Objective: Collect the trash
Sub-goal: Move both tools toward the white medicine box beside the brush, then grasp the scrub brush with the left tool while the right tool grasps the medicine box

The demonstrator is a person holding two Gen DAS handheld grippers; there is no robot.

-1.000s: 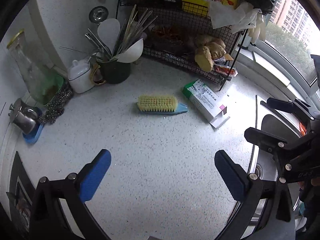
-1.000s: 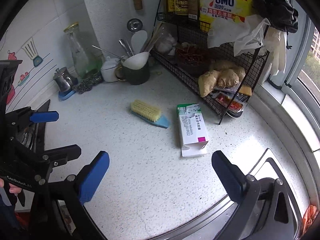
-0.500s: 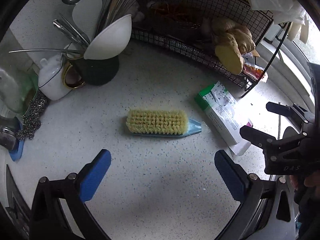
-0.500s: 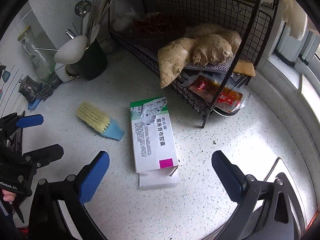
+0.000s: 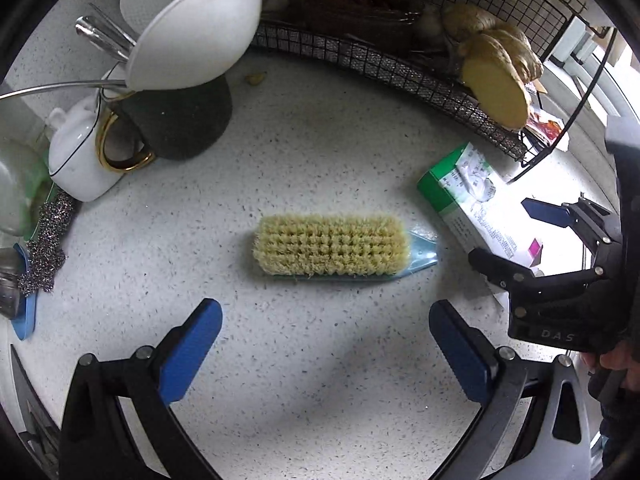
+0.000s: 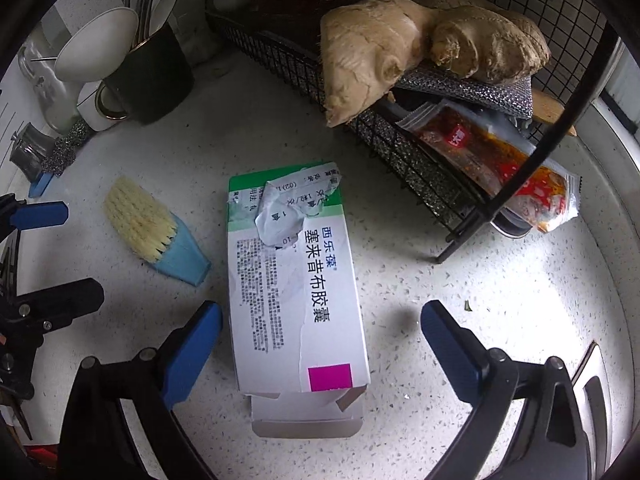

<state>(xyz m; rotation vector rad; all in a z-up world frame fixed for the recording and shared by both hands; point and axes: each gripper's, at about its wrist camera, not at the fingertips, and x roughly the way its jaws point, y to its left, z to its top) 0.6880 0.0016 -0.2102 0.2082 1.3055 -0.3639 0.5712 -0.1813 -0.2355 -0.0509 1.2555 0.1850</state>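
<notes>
A torn white and green medicine box (image 6: 294, 284) lies flat on the speckled counter, its open flap toward me; it also shows in the left wrist view (image 5: 476, 204). My right gripper (image 6: 320, 344) is open and empty, its blue pads either side of the box's near end, just above it. A scrub brush (image 5: 340, 246) with pale bristles and a blue base lies left of the box; it also shows in the right wrist view (image 6: 154, 232). My left gripper (image 5: 326, 344) is open and empty, hovering just short of the brush.
A black wire rack (image 6: 400, 152) holding ginger (image 6: 404, 40) and a sauce packet (image 6: 496, 164) stands behind the box. A dark utensil mug (image 5: 176, 120), a white pot (image 5: 80, 156) and steel wool (image 5: 44, 252) stand at the back left. A sink edge (image 6: 596, 376) lies to the right.
Both grippers have moved forward and down toward the counter. The right one now straddles the box's near end; the left one has closed in on the brush.
</notes>
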